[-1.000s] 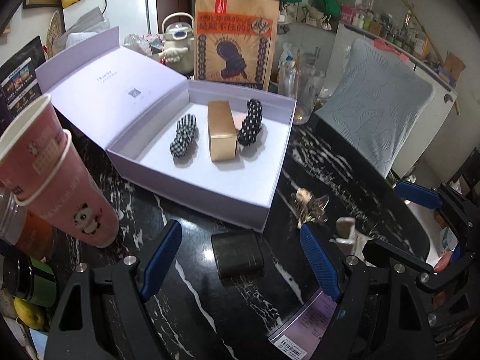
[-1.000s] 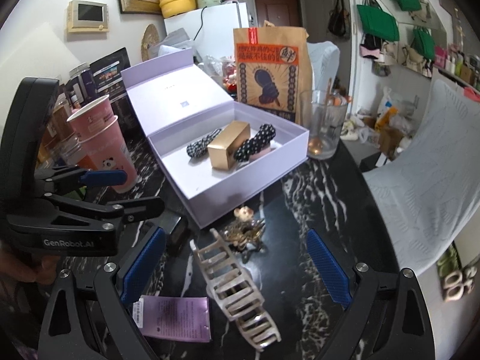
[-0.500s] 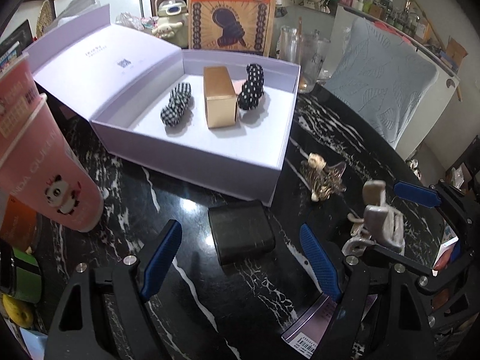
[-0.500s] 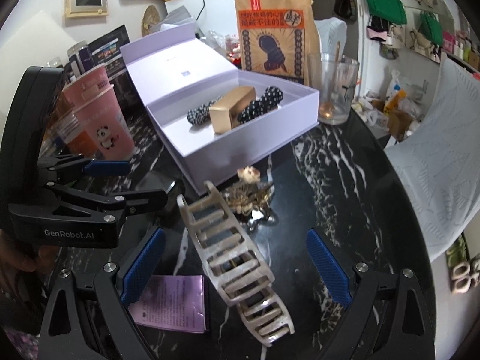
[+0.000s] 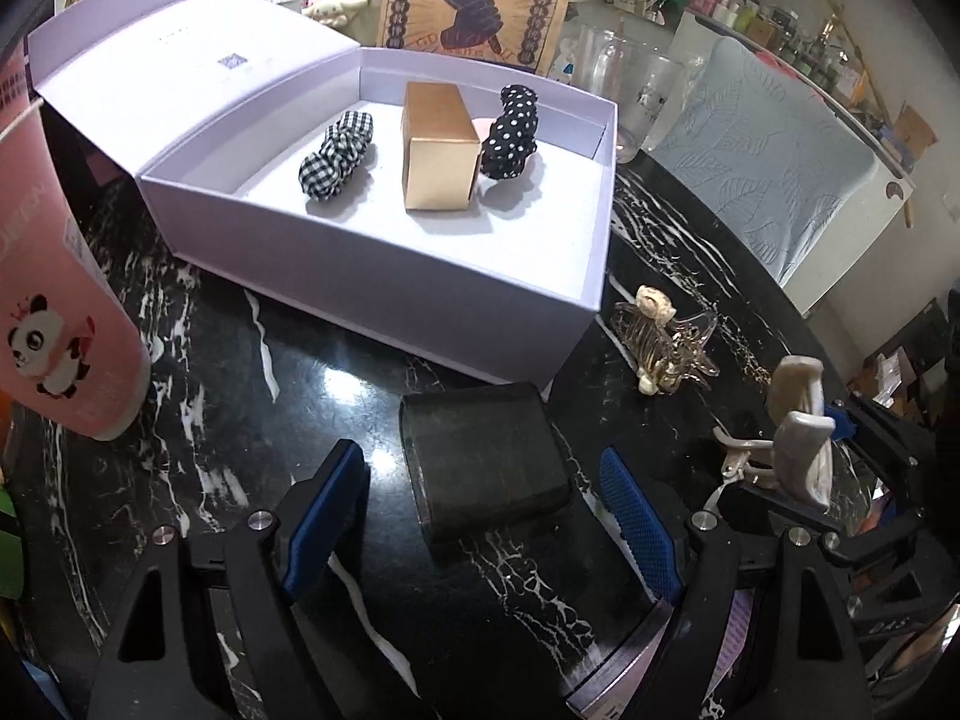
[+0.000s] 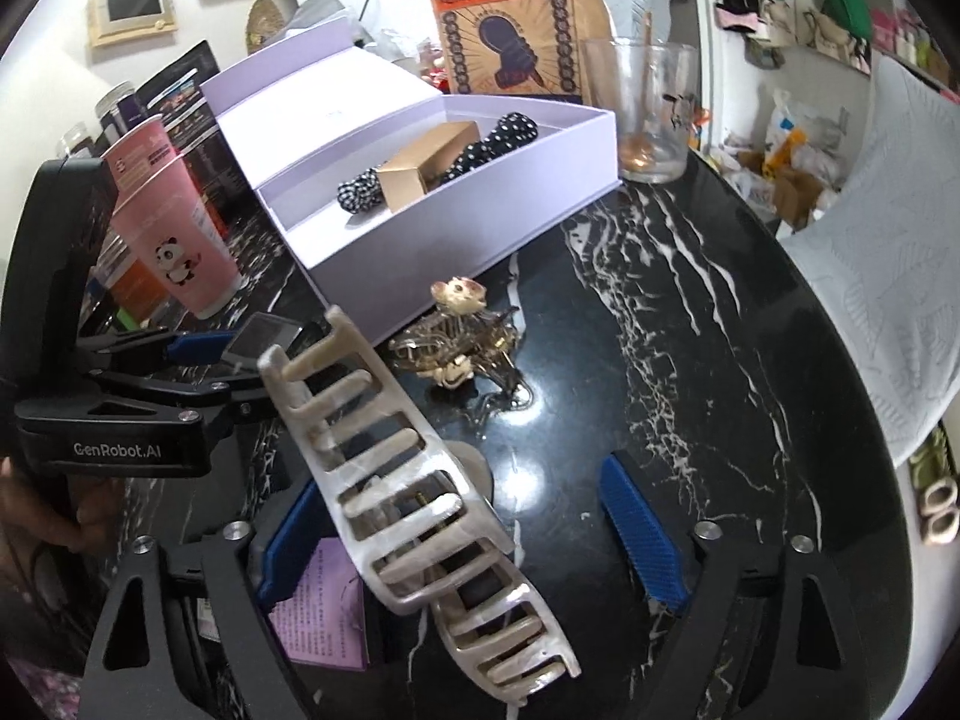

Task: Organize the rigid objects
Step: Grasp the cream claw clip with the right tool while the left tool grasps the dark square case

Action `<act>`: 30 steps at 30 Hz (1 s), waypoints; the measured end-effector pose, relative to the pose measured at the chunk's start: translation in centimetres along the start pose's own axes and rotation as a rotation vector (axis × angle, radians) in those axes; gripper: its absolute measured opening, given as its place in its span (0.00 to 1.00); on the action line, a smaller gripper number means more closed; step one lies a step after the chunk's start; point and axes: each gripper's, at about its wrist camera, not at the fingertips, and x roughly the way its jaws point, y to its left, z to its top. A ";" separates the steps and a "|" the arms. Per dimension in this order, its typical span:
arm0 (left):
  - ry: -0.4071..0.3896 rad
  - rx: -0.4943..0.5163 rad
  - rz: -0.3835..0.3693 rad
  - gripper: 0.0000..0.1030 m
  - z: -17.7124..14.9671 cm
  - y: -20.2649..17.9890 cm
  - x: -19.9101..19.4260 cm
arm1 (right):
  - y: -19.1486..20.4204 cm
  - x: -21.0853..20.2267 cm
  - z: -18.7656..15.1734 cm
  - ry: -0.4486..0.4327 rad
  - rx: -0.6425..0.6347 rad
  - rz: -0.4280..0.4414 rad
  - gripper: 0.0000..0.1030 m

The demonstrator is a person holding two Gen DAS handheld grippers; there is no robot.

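Right gripper (image 6: 474, 534) around hair claw (image 6: 414, 480)

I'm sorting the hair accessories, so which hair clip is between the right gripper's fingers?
The big pearly white claw clip. The small gold clip with a flower lies farther off, beside the lilac box.

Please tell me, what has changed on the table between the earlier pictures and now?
Both grippers have come down closer to the table. The left gripper now has the dark case between its open fingers, not yet gripped. The right gripper is closing around the pearly claw clip. The lilac box, its contents and the gold clip stayed in place.
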 end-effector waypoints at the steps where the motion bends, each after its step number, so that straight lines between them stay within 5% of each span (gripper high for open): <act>1: 0.002 -0.002 -0.001 0.77 -0.1 0.1 0.1 | -0.1 0.1 -0.1 0.005 0.006 0.002 0.76; 6: -0.007 0.018 0.005 0.51 -0.3 0.0 0.2 | -0.4 0.1 -0.2 0.006 0.024 0.038 0.59; 11: -0.019 0.028 0.004 0.47 -0.5 -0.3 -0.1 | -0.6 0.0 -0.2 -0.001 0.047 0.063 0.41; 30: -0.078 0.023 -0.029 0.47 -1.7 -0.8 -3.8 | 0.2 -2.1 -0.5 -0.062 0.049 0.040 0.38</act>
